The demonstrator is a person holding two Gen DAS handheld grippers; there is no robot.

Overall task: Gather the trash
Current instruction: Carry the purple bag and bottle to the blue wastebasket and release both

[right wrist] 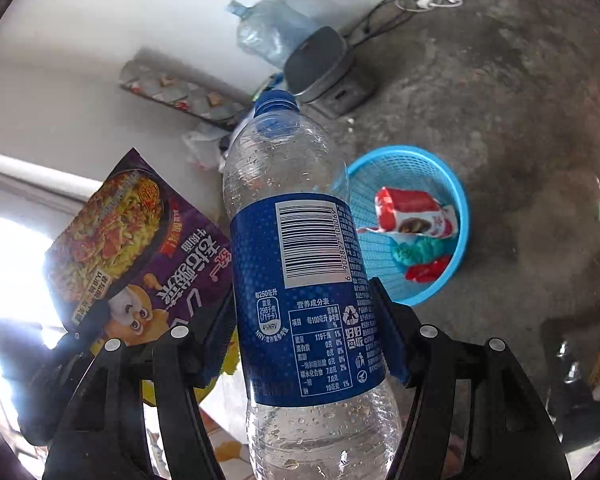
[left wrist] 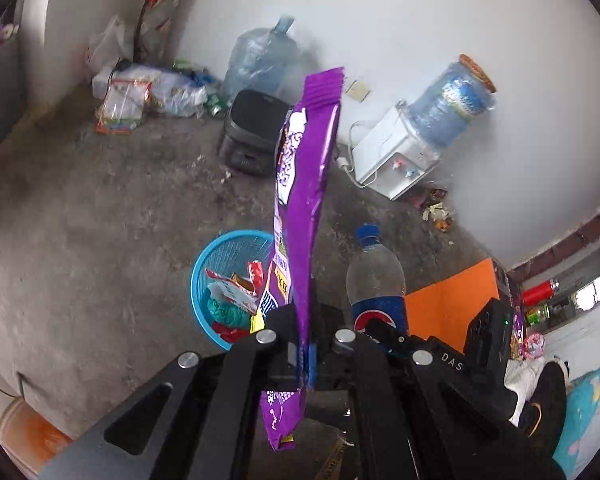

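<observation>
We find the left claw (left wrist: pixel 306 354) clenched on a purple wrapper (left wrist: pixel 304 184); the right claw (right wrist: pixel 306 336) grips a bottle (right wrist: pixel 300 264), both above the blue basket (right wrist: pixel 458 200).

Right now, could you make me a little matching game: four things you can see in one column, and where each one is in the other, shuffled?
1. purple noodle packet
2. clear bottle
3. blue basket
4. red and white wrapper

a. on the concrete floor
b. in the right hand-held gripper
c. inside the basket
d. in the left hand-held gripper

Pairs: 1-d, 2-b, 3-a, 4-c
</observation>
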